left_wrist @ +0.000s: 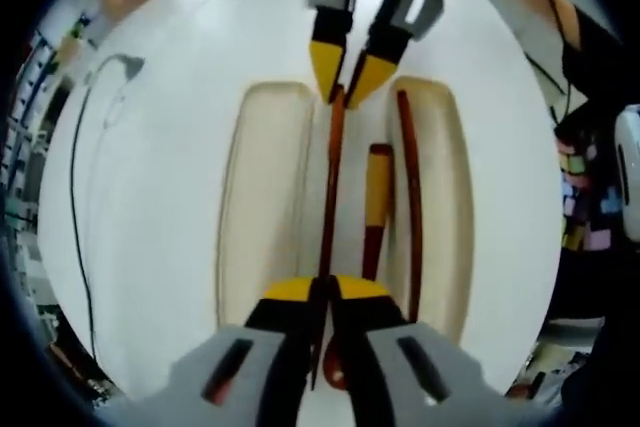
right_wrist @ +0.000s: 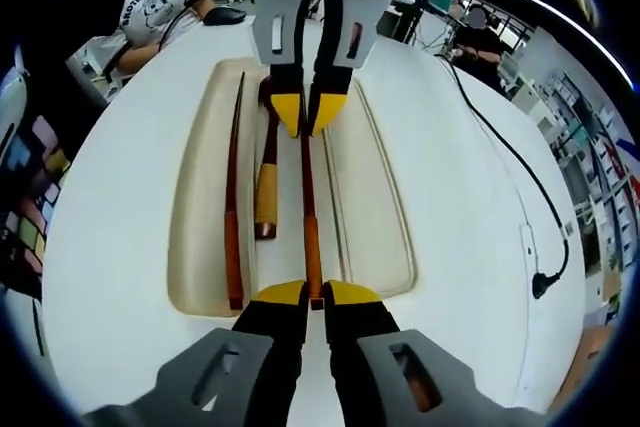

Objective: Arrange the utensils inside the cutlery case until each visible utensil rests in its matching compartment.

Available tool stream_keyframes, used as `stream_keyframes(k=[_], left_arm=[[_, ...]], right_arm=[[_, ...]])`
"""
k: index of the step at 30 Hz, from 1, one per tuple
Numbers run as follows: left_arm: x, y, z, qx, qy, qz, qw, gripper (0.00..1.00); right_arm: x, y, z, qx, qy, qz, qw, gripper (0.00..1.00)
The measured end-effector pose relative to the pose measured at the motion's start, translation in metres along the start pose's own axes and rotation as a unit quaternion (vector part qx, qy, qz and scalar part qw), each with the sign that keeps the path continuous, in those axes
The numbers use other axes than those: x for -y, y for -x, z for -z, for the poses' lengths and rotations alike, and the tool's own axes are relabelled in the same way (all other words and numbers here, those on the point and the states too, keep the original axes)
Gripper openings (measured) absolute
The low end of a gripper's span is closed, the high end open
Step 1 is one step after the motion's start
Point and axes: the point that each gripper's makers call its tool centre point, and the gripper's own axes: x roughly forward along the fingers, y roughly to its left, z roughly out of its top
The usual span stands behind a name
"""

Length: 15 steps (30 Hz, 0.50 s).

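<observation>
Currently a thin brown chopstick (right_wrist: 309,217) pinched at both ends, over the ridge between compartments of the cream case (right_wrist: 375,207) on the white table (right_wrist: 480,247); left gripper (left_wrist: 322,292) clamped on one end, right gripper (right_wrist: 314,294) clamped on the other. Likely light, stiff, smooth, prone to rolling or slipping, so best gripped near the ends and kept level. Second chopstick (right_wrist: 232,217) and a yellow-banded utensil (right_wrist: 266,182) lying in the case beside it.

Spoon (left_wrist: 375,217) bowel end hid behind left tool (left_wrist: 320,292); chopstick (right_wrist: 308,217) tip hid betw right tool (right_wrist: 315,297) tips.
</observation>
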Motion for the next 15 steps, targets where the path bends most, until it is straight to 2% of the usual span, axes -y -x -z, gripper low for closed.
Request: stream_keyframes(k=[2, 5, 7, 10, 15], left_arm=[[0.002, -0.0002, 0.0003, 0.003, -0.019, 0.016, 0.9997, 0.05], [0.0031, -0.0003, 0.0005, 0.006, -0.014, 0.019, 0.9997, 0.05], [0.0041, -0.0003, 0.0008, 0.005, 0.016, 0.022, 0.9996, 0.05], [0.0053, -0.0006, 0.0003, 0.006, -0.029, 0.03, 0.9991, 0.05], [0.0066, -0.0008, -0.0002, -0.003, -0.032, 0.024, 0.9992, 0.04]], right_arm=[[-0.0013, 0.0001, 0.001, -0.005, -0.025, -0.015, 0.9996, 0.05], [-0.001, -0.0006, 0.0004, -0.012, -0.042, -0.024, 0.9987, 0.06], [-0.0017, -0.0004, 0.0, -0.016, -0.039, -0.028, 0.9987, 0.06], [-0.0035, 0.0001, -0.0004, -0.025, -0.026, -0.031, 0.9989, 0.06], [-0.003, 0.0016, -0.0002, -0.034, -0.033, -0.027, 0.9985, 0.05]])
